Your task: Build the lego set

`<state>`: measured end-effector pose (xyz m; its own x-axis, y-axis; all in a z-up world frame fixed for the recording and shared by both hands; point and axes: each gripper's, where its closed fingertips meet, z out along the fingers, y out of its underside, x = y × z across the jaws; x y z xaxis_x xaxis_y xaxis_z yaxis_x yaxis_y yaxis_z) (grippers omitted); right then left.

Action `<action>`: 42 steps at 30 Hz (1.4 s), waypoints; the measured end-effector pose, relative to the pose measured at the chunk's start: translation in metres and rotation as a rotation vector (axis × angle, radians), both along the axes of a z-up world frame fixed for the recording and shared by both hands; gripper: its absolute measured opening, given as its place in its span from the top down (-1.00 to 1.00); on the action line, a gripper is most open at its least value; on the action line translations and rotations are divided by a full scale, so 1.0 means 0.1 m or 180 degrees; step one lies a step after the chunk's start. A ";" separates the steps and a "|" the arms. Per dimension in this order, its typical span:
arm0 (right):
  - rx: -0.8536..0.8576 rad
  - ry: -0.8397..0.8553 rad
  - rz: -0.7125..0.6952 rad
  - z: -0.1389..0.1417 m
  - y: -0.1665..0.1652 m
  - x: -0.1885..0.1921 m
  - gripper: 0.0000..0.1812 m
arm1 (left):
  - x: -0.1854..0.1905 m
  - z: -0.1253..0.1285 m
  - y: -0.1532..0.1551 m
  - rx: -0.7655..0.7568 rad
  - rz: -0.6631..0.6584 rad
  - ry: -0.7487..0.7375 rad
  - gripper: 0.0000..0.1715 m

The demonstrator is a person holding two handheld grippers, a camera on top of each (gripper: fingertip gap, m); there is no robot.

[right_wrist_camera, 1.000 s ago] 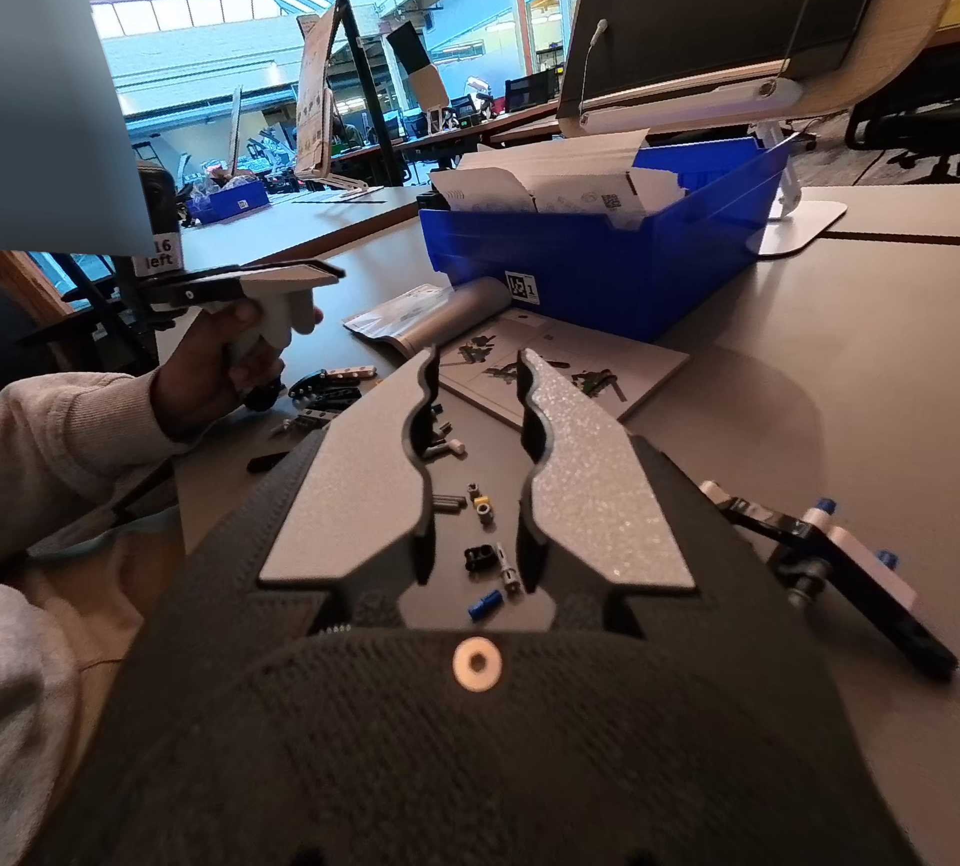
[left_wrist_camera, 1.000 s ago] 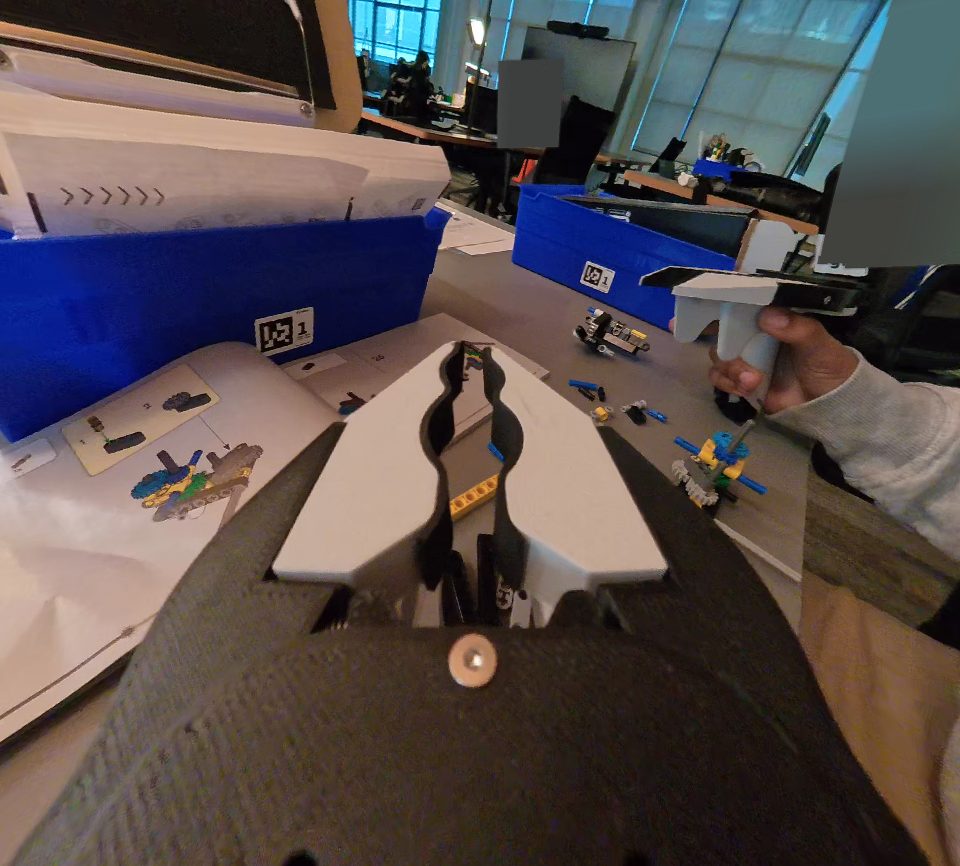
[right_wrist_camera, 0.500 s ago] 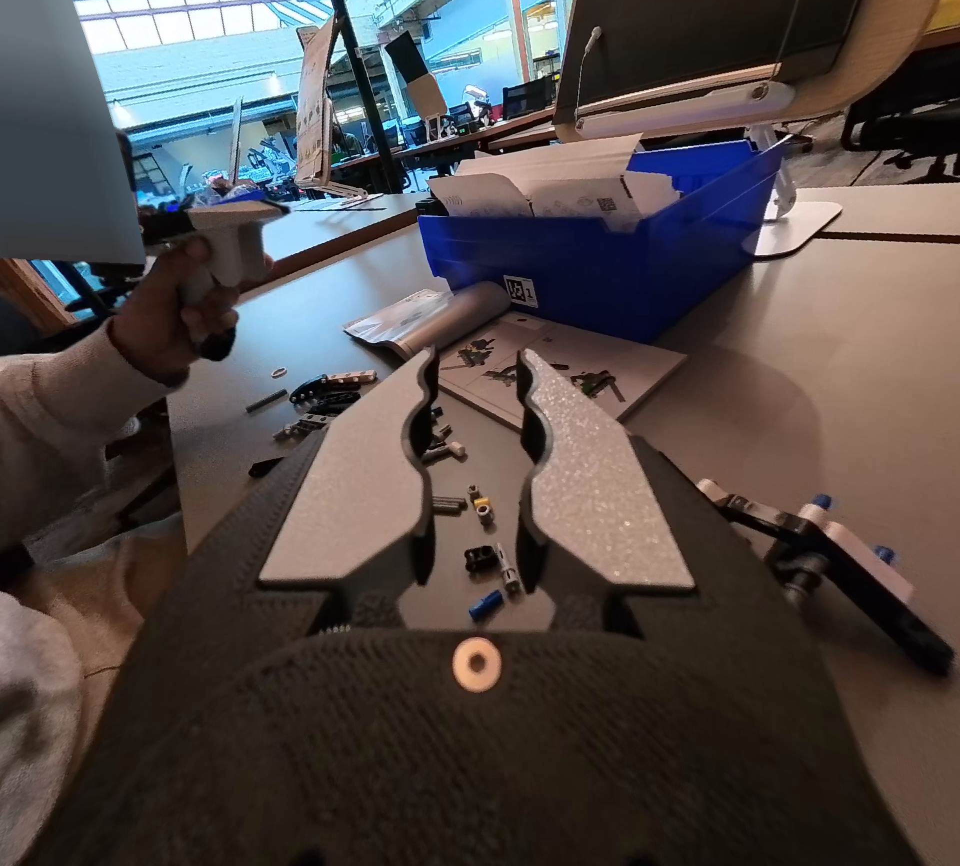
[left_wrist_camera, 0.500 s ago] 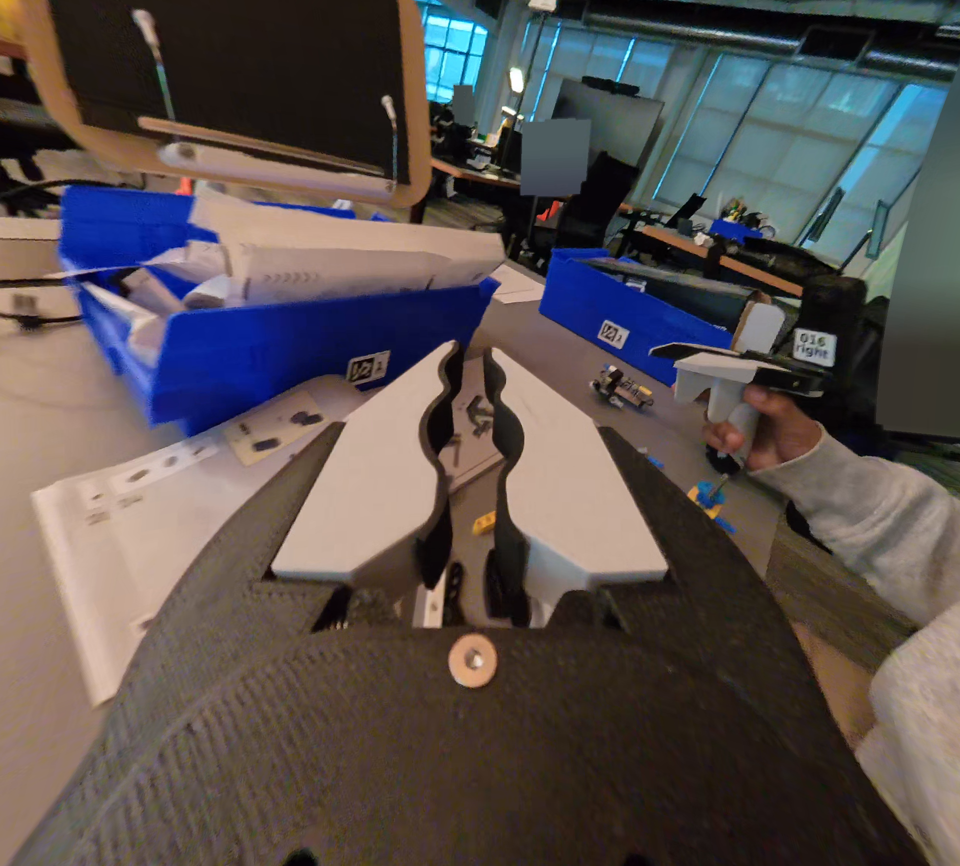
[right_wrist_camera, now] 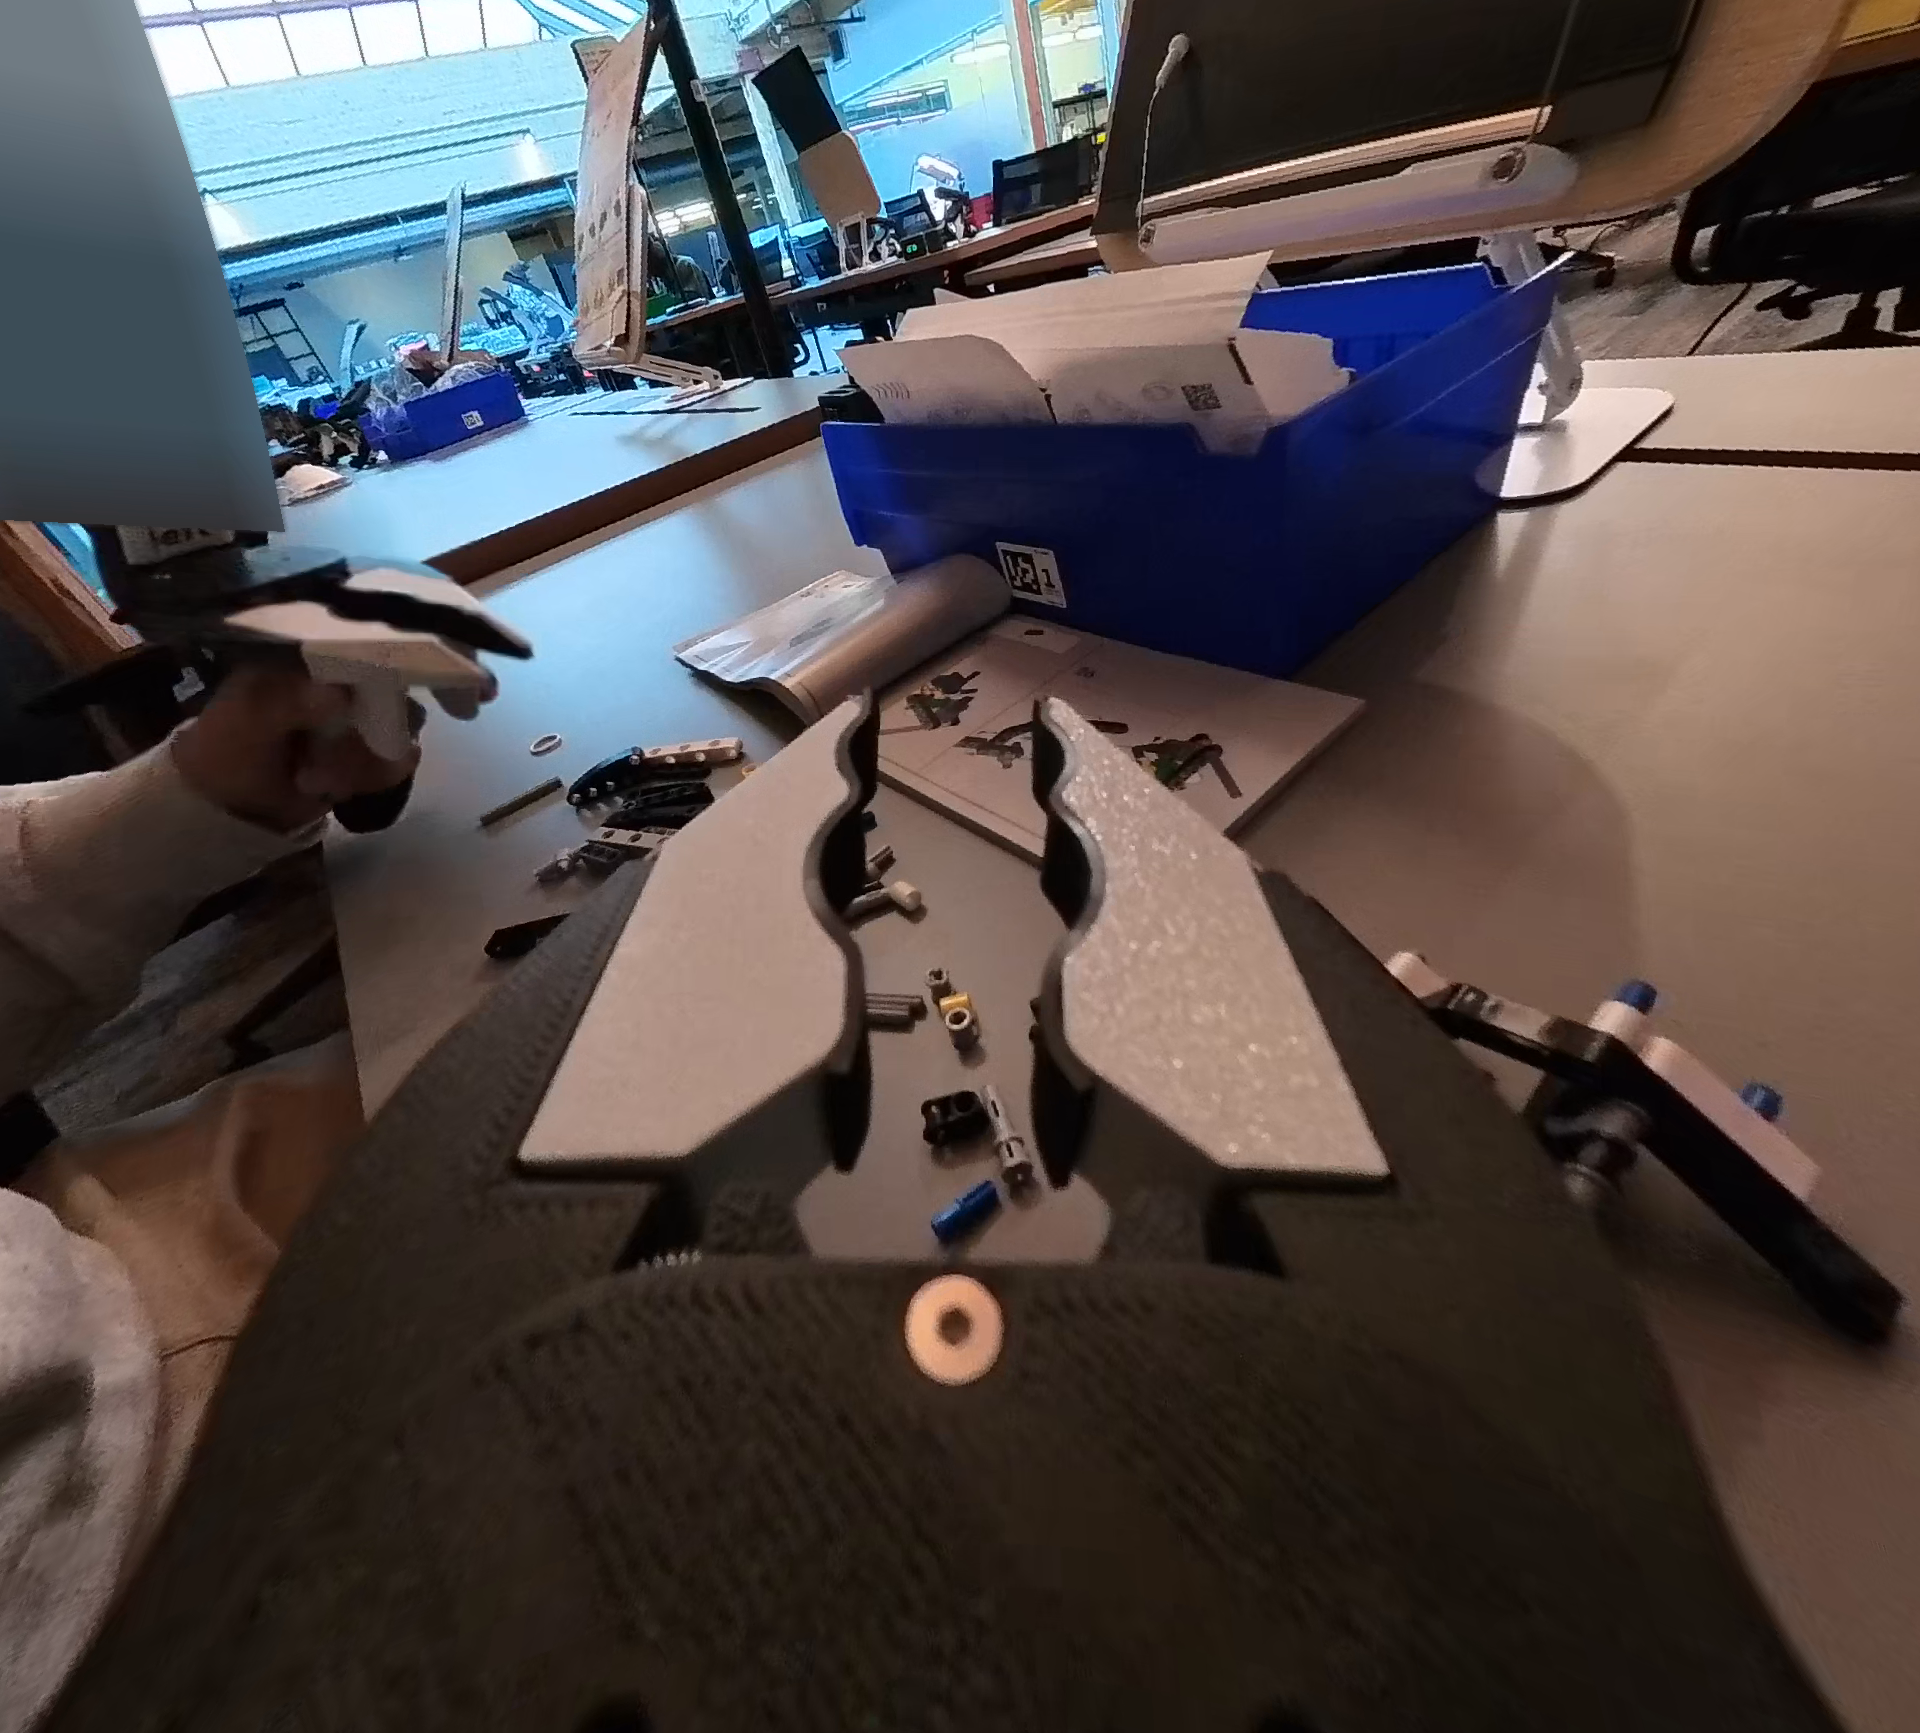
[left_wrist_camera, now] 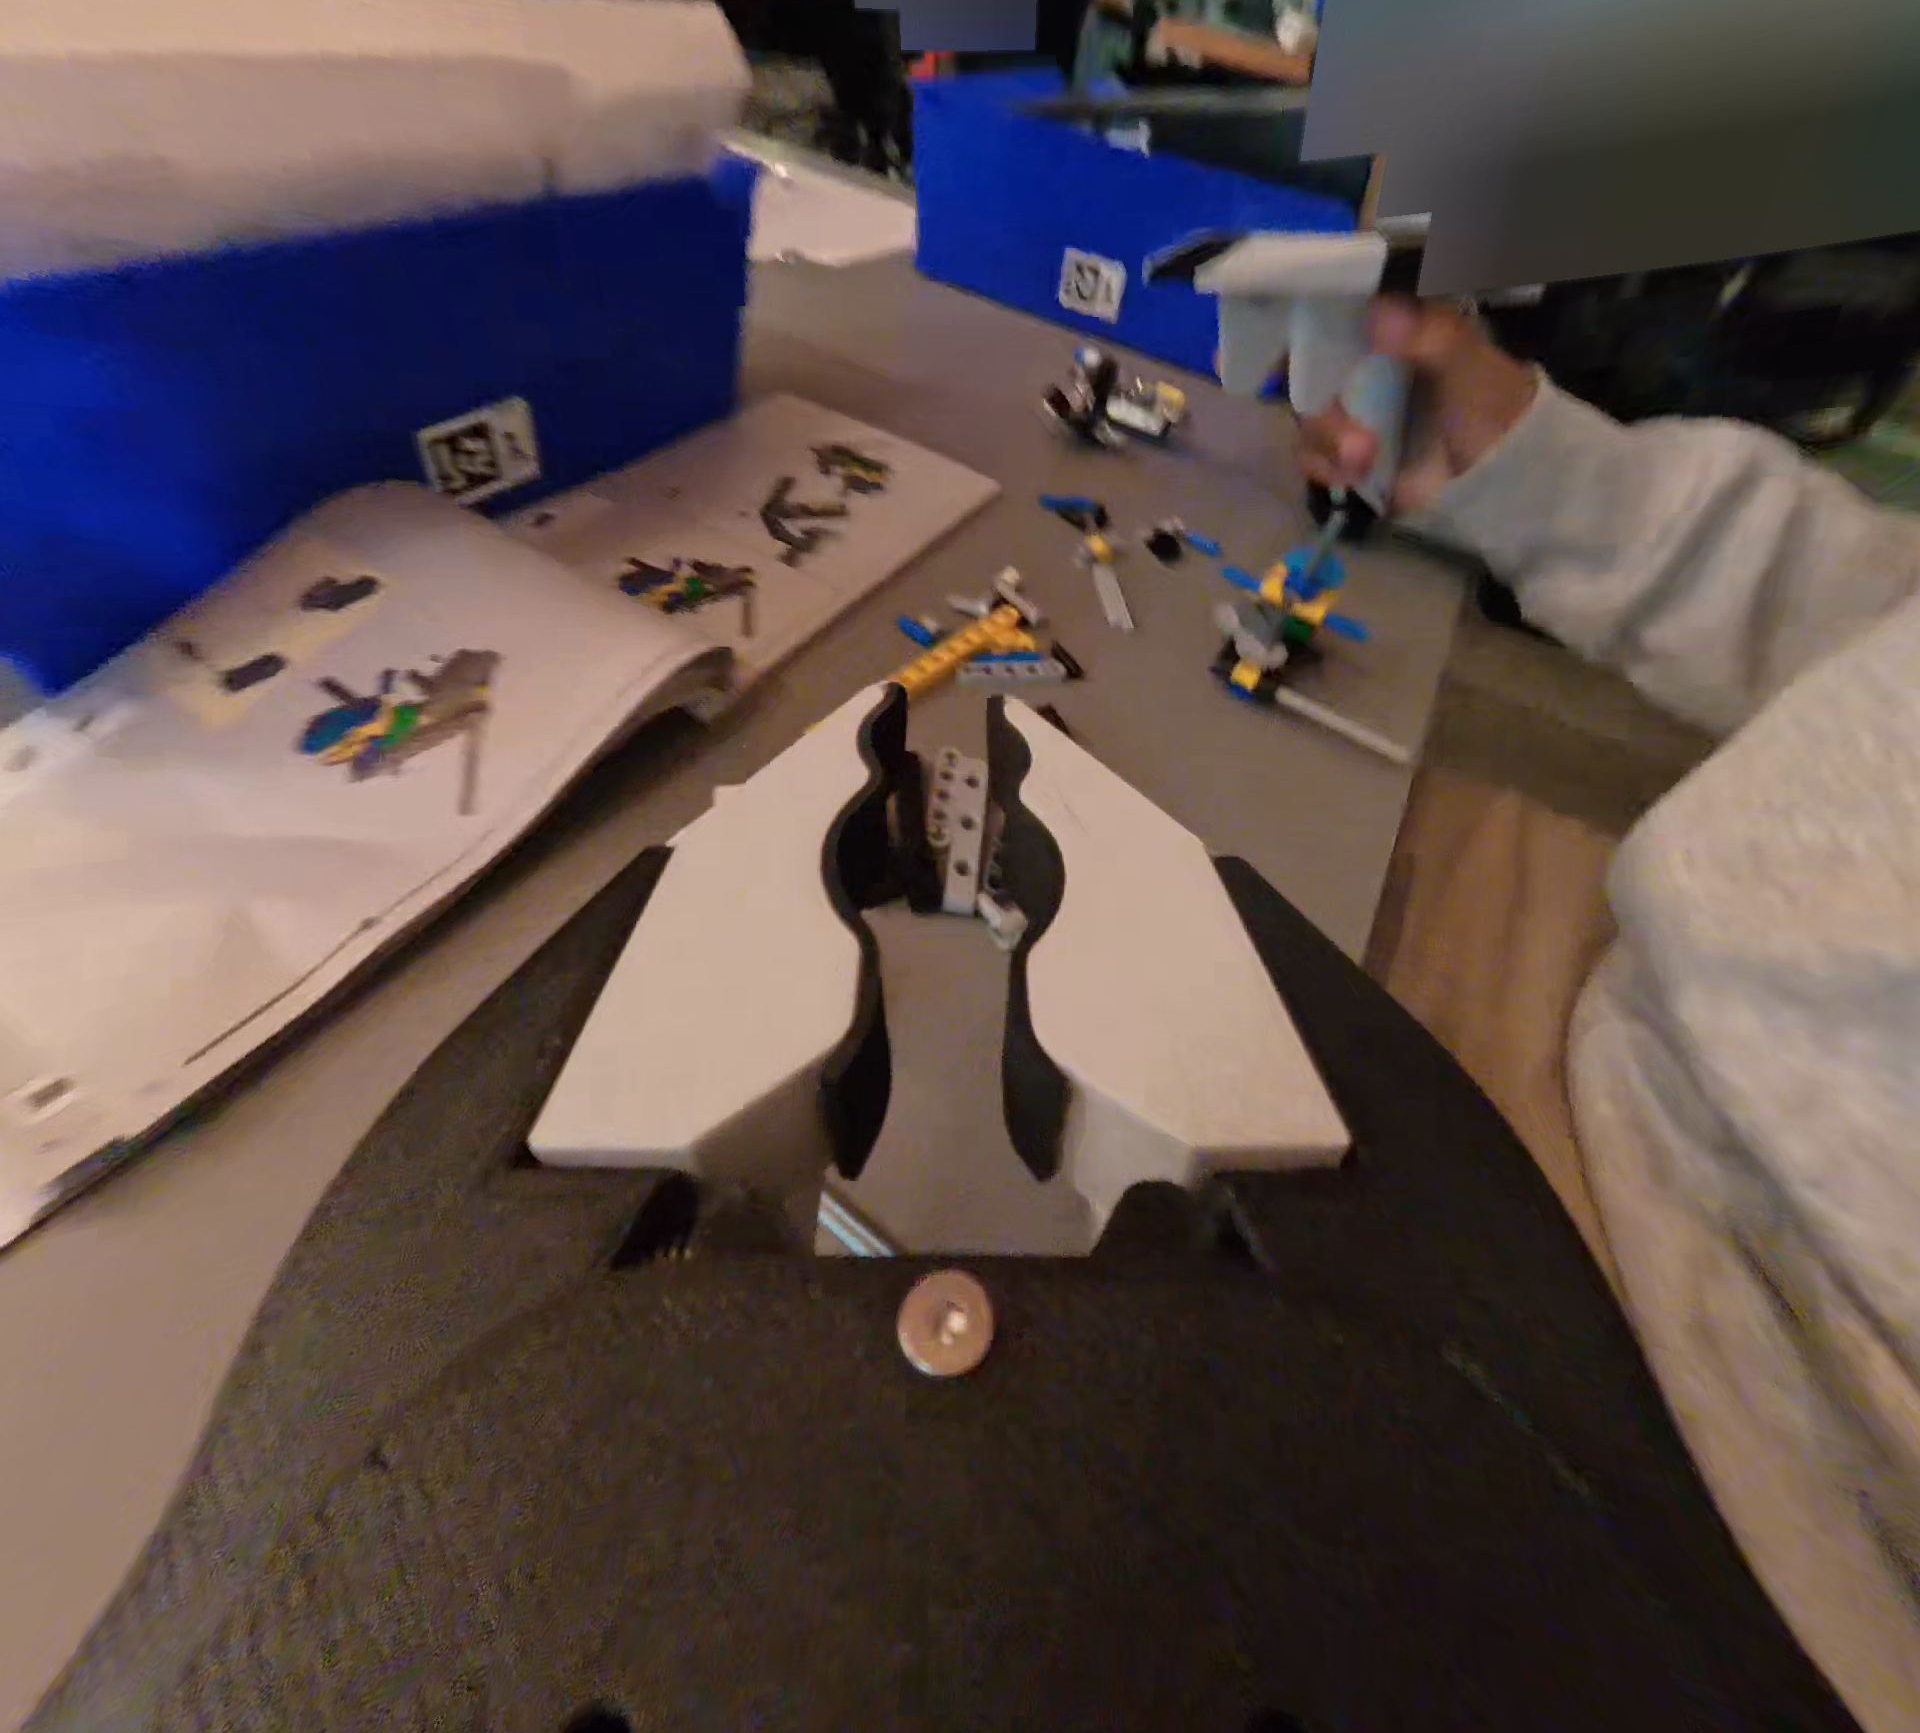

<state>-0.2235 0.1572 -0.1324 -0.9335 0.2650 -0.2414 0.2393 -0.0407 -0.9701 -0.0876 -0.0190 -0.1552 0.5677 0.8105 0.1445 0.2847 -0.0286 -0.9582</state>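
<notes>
My left gripper point(left_wrist_camera: 945, 701) is low over the grey table with its fingers a small way apart. A grey holed beam point(left_wrist_camera: 961, 826) and a black piece show in the gap; the view is blurred and I cannot tell if they touch the fingers. A yellow beam point(left_wrist_camera: 956, 655) lies just past the tips. The left gripper also shows in the right wrist view point(right_wrist_camera: 488, 665), tilted down toward a black and white beam point(right_wrist_camera: 644, 764). My right gripper point(right_wrist_camera: 954, 712) is open and empty above several small loose pieces point(right_wrist_camera: 961, 1018). It also shows in the left wrist view point(left_wrist_camera: 1174, 270).
An open instruction booklet point(left_wrist_camera: 416, 696) lies before a blue bin point(left_wrist_camera: 364, 353) stuffed with paper. A blue and yellow part-build point(left_wrist_camera: 1278, 613) and a small model point(left_wrist_camera: 1112, 410) stand near a second blue bin point(left_wrist_camera: 1039, 229). A black assembly with blue pins point(right_wrist_camera: 1662, 1122) lies right of my right gripper. There is about 25 centimetres between the tips of the two grippers.
My left gripper rose and swung left, then came back down toward the loose pieces, and its fingers stand wider apart. My right gripper has barely moved and stays open.
</notes>
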 end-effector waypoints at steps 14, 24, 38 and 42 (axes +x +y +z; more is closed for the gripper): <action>-0.0008 0.0025 0.0020 0.01 0.00 0.03 0.70 | -0.09 0.23 0.07 0.0511 0.0220 0.0298 0.91; 0.0071 -0.0040 0.0077 -0.02 -0.04 0.03 0.69 | -0.06 0.42 0.00 0.0767 0.0337 0.0469 0.91; 0.2186 0.1434 0.1287 -0.07 -1.10 0.98 0.87 | -0.04 0.22 -0.16 0.1000 0.0124 0.0065 0.83; 0.2585 0.1541 0.1729 -0.35 -1.34 1.18 0.87 | -0.01 0.29 -0.27 0.1262 0.0132 0.0099 0.78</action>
